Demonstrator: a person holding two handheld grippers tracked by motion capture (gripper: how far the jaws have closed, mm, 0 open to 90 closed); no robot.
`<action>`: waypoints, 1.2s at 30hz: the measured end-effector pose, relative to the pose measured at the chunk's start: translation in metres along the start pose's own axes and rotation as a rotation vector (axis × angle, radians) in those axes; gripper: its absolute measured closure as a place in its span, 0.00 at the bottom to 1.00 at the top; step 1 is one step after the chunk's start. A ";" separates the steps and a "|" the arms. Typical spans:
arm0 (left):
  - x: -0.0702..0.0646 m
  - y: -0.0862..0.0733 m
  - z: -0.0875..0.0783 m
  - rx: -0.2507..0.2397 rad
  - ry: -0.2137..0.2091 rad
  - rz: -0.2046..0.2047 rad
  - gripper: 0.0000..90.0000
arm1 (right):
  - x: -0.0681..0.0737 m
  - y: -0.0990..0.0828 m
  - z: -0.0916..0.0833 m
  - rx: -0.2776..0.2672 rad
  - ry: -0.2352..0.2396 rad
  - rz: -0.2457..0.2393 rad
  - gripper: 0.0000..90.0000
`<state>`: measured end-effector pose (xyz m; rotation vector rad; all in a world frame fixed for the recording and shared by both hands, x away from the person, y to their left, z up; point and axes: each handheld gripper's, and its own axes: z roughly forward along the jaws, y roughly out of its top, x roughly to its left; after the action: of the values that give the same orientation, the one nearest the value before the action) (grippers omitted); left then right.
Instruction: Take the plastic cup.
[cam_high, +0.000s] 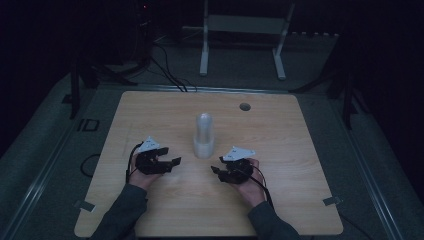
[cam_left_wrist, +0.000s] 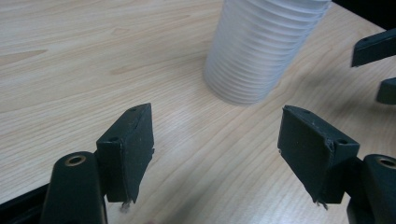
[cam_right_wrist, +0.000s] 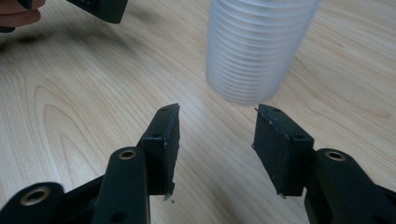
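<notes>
A tall stack of ribbed translucent white cups (cam_high: 204, 135) stands upside down near the middle of the wooden table (cam_high: 280, 135). My left gripper (cam_high: 172, 158) rests on the table left of the stack, pointing toward it, jaws open and empty. The right gripper (cam_high: 218, 166) lies to the stack's right, also aimed at it. In the left gripper view the stack (cam_left_wrist: 261, 46) rises just beyond my open left gripper (cam_left_wrist: 215, 112). The right gripper view shows the stack (cam_right_wrist: 257, 46) close ahead of my right gripper (cam_right_wrist: 217, 109), whose jaws stand apart with nothing between them.
A round cable hole (cam_high: 244, 106) sits near the table's far edge. Behind the table a white metal frame (cam_high: 245, 25) and black cables (cam_high: 165, 70) lie on the dark floor. The other gripper's jaws (cam_left_wrist: 373, 46) show at the left gripper view's right edge.
</notes>
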<state>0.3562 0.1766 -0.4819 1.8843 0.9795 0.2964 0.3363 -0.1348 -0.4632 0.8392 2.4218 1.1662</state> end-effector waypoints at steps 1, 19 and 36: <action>0.000 0.000 0.000 0.000 0.000 0.000 0.30 | 0.000 0.000 0.000 0.000 0.000 0.000 0.56; -0.002 0.019 -0.014 -0.060 -0.026 0.011 0.30 | -0.001 -0.002 0.008 0.009 -0.034 0.010 0.55; -0.008 0.048 -0.022 -0.069 -0.043 0.084 0.30 | 0.000 0.008 0.010 0.004 -0.043 -0.055 0.55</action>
<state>0.3624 0.1743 -0.4292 1.8641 0.8525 0.3337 0.3446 -0.1248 -0.4634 0.7852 2.3979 1.1116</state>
